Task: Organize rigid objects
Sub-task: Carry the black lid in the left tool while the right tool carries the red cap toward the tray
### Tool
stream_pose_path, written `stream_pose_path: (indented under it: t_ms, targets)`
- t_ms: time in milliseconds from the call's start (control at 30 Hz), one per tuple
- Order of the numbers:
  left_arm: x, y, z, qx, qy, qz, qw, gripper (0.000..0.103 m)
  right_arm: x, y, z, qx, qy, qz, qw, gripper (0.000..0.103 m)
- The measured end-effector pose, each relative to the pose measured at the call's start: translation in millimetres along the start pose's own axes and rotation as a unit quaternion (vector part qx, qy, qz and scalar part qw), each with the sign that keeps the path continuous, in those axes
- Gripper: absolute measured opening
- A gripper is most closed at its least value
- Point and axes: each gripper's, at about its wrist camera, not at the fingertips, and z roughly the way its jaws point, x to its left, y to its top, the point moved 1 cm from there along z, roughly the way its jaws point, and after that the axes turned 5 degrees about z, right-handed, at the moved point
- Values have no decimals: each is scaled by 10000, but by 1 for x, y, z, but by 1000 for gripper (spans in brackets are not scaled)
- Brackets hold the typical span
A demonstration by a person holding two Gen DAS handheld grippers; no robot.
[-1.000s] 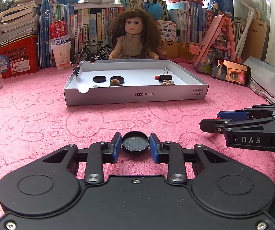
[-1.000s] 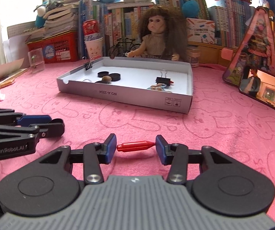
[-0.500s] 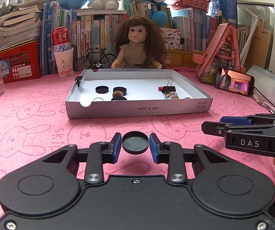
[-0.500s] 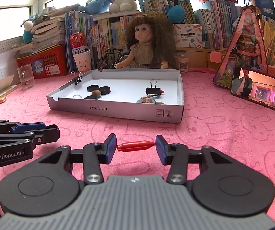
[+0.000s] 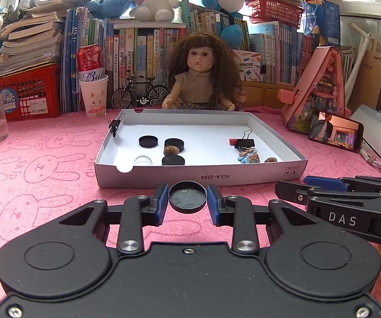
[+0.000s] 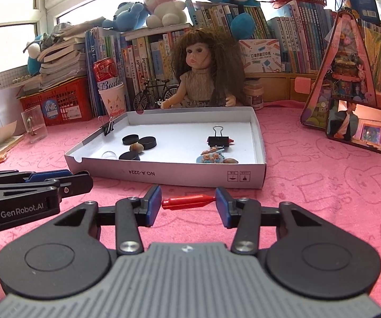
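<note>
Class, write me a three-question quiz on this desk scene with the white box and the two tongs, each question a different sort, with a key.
1. True or false: the left tongs grip a black cap.
2. What do the right tongs hold? A) a binder clip B) a red peg C) a stone
3. Fill in: the number of black discs lying inside the box is ___ (one is at).

Key: 1 true; 2 B; 3 three.
</note>
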Motion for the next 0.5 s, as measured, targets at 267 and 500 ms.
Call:
stream_pose_path:
  t_ms: [267, 500]
  targets:
    - [3, 13, 11, -79, 112, -18, 9999, 30, 5, 10, 10, -53, -25, 124, 9999, 50]
    - [7, 22, 25, -54, 210, -63, 9997, 30, 5, 21, 16, -79, -65, 160, 9998, 50]
